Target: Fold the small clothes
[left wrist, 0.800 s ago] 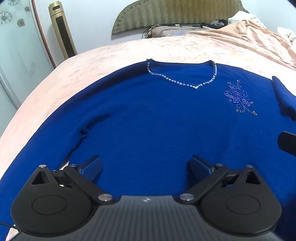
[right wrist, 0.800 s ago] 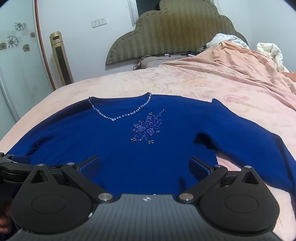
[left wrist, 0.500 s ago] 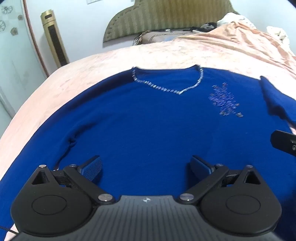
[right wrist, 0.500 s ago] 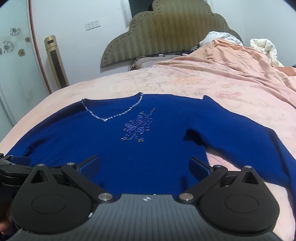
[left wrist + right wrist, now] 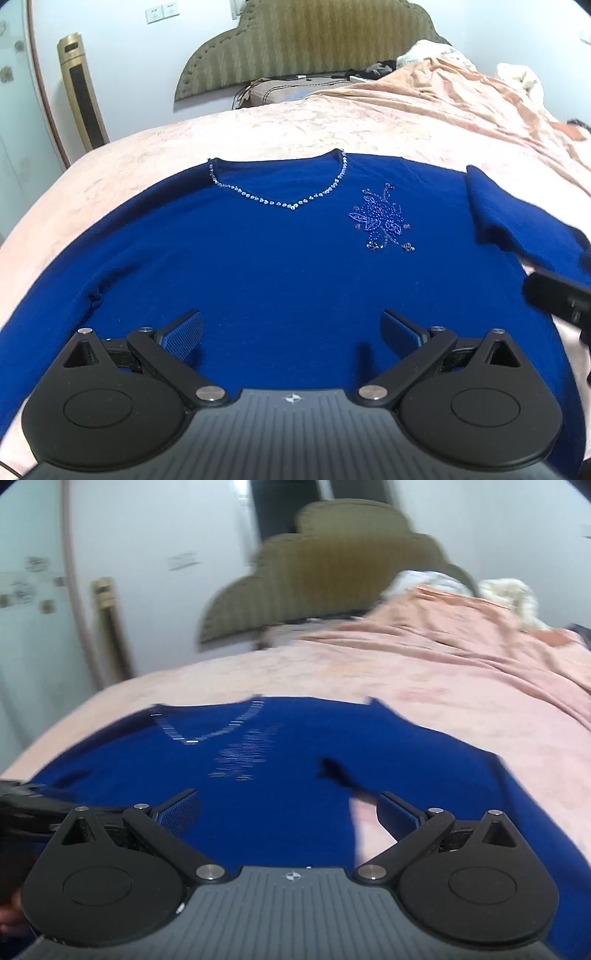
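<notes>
A royal blue sweater [image 5: 258,266] lies flat, front up, on the pink bedspread [image 5: 295,125]. It has a beaded V neckline [image 5: 291,205] and a beaded flower [image 5: 384,221] on the chest. My left gripper [image 5: 291,328] hovers open over the sweater's lower body, with nothing between its fingers. In the blurred right wrist view the same sweater [image 5: 280,782] spreads below my right gripper [image 5: 288,808], which is open and empty over the hem beside the right armpit. The right sleeve [image 5: 480,786] runs off to the right. The left sleeve [image 5: 48,295] curves down the left side.
A padded olive headboard [image 5: 306,48] and pillows stand at the far end of the bed. A rumpled peach blanket [image 5: 480,96] is heaped at the back right. A gold tower fan [image 5: 83,92] stands by the wall on the left. The other gripper's black edge [image 5: 557,299] shows at the right.
Both grippers have tilted up and drawn back a little, so the sweater sits lower in each view. The right wrist view has become blurred with motion. Both stay open.
</notes>
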### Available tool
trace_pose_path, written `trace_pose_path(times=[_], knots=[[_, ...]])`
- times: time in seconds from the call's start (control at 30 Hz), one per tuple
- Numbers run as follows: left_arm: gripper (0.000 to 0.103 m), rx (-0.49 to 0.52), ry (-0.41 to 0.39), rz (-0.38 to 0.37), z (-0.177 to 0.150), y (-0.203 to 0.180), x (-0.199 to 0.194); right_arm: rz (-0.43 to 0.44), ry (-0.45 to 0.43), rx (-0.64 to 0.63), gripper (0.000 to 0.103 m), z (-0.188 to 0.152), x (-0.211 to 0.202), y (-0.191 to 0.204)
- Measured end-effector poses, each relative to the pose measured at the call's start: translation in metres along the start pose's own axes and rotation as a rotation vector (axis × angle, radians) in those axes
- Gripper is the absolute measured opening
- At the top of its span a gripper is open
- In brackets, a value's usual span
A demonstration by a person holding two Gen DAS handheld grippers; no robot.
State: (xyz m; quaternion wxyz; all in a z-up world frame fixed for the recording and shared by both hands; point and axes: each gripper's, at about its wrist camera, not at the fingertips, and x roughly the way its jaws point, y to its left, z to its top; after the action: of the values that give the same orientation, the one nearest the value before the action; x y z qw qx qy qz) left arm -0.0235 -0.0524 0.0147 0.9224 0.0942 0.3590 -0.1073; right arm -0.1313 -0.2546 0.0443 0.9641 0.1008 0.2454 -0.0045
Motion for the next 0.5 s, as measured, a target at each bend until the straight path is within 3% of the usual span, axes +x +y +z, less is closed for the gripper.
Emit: trace_pose_path(times=[0.07, 0.23, 0.37, 0.5], knots=[[0.102, 0.020, -0.007, 0.016, 0.000, 0.000, -0.001, -0.038, -0.031, -0.053, 0.103, 0.001, -0.006, 0.003], [0.103, -0.007, -0.003, 0.033, 0.002, 0.002, 0.001, -0.327, -0.090, -0.173, 0.103, -0.004, -0.015, -0.037], [0.102, 0.005, 0.018, 0.002, 0.000, -0.007, 0.004, -0.403, -0.145, -0.054, 0.103, -0.008, -0.021, -0.084], [0.103, 0.062, 0.003, 0.011, -0.002, -0.018, 0.002, -0.474, -0.146, 0.039, 0.103, -0.016, -0.006, -0.121]])
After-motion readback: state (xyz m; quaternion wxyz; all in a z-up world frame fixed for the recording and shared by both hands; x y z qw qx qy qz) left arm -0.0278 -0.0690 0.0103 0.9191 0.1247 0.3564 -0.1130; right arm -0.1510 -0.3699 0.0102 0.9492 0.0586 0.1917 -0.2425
